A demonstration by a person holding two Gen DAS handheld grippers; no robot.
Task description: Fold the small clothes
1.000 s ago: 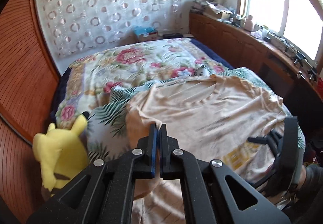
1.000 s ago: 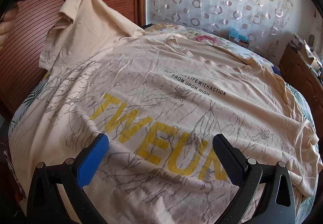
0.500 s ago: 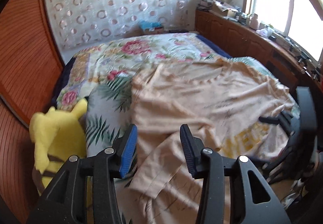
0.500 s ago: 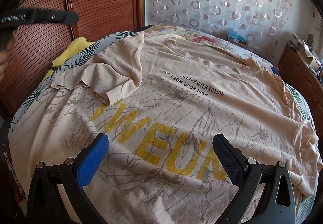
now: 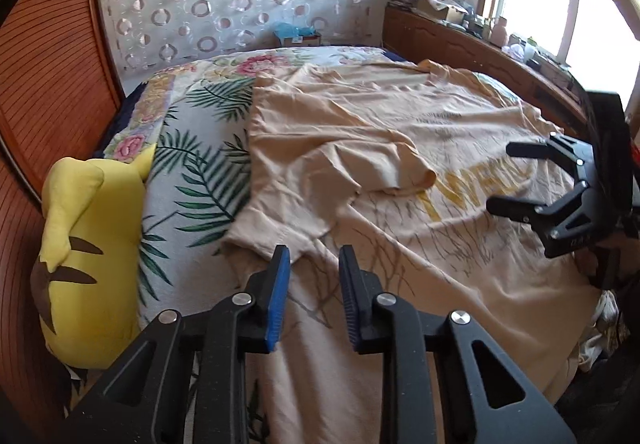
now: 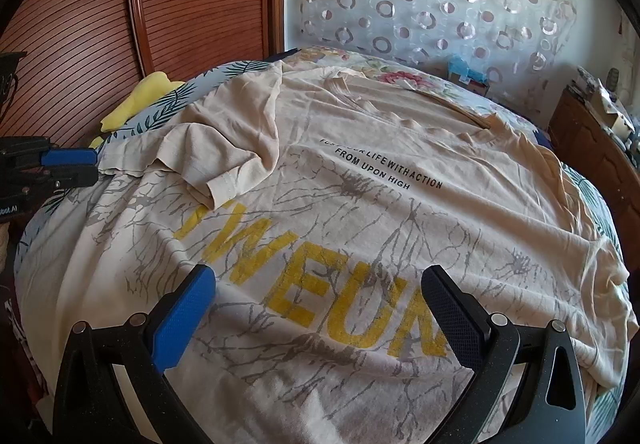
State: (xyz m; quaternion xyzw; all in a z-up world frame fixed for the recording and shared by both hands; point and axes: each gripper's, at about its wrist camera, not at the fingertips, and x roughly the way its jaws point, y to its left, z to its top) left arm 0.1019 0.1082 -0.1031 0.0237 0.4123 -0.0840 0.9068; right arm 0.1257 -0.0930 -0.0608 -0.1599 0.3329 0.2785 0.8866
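A beige T-shirt [image 5: 400,116] [image 6: 360,148] with yellow letters and black print lies spread face up on the bed. Its left sleeve [image 5: 360,168] [image 6: 224,148] lies folded inward, crumpled over the chest. My left gripper [image 5: 314,256] [image 6: 68,164] hangs low over the shirt's side edge near the sleeve's hem. Its jaws are closing with a narrow gap, and the cloth lies under them, not pinched. My right gripper [image 6: 320,284] [image 5: 500,176] stands wide open just above the yellow letters on the shirt's lower front, holding nothing.
A yellow plush toy [image 5: 80,244] [image 6: 148,92] lies at the bed's left side against the wooden slatted wall [image 6: 180,4]. The leaf-and-flower bedspread [image 5: 192,172] shows around the shirt. A cluttered wooden cabinet [image 5: 460,44] runs under the window on the right.
My left gripper let go of the raised sleeve, which dropped folded across the shirt. It then came down to the shirt's side edge, opening and narrowing again. The right gripper stayed still.
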